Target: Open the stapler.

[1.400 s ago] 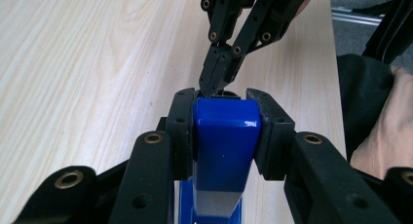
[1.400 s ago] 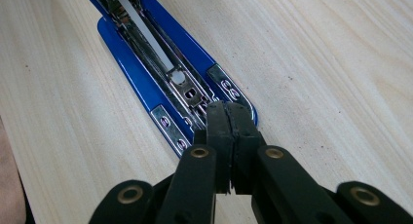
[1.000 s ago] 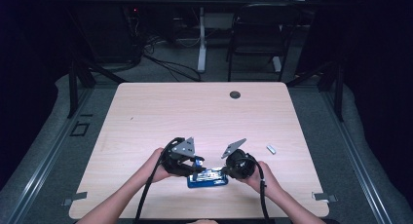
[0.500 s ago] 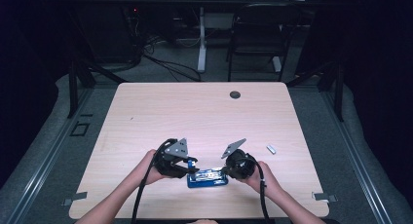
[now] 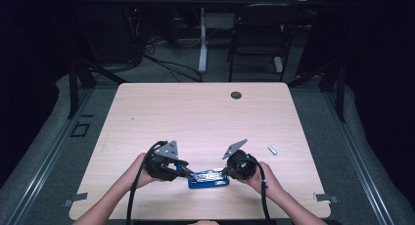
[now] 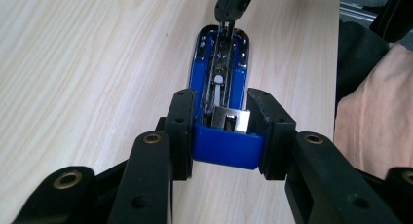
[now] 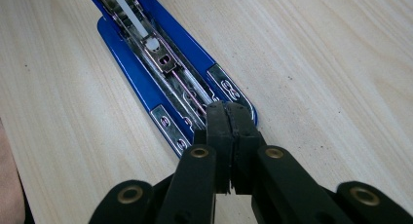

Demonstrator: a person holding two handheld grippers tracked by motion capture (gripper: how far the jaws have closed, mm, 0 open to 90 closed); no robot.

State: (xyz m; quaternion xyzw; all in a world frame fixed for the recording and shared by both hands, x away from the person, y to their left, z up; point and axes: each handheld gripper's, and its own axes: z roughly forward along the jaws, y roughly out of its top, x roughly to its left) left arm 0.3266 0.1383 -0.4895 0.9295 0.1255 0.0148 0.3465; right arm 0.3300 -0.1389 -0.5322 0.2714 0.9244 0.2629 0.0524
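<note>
My left hand-held gripper [image 6: 221, 136], clamped on the blue stapler's [image 6: 221, 73] rear, has slid left, while my right hand-held gripper [image 7: 229, 119], pressed together, stays at its open tray, probably seating staples.

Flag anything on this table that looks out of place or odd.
The blue stapler lies with its staple channel exposed rather than closed. The left claw clamps its blue end; the shut right claw tips rest at the other end. A small silvery piece lies apart on the table, to the right.
</note>
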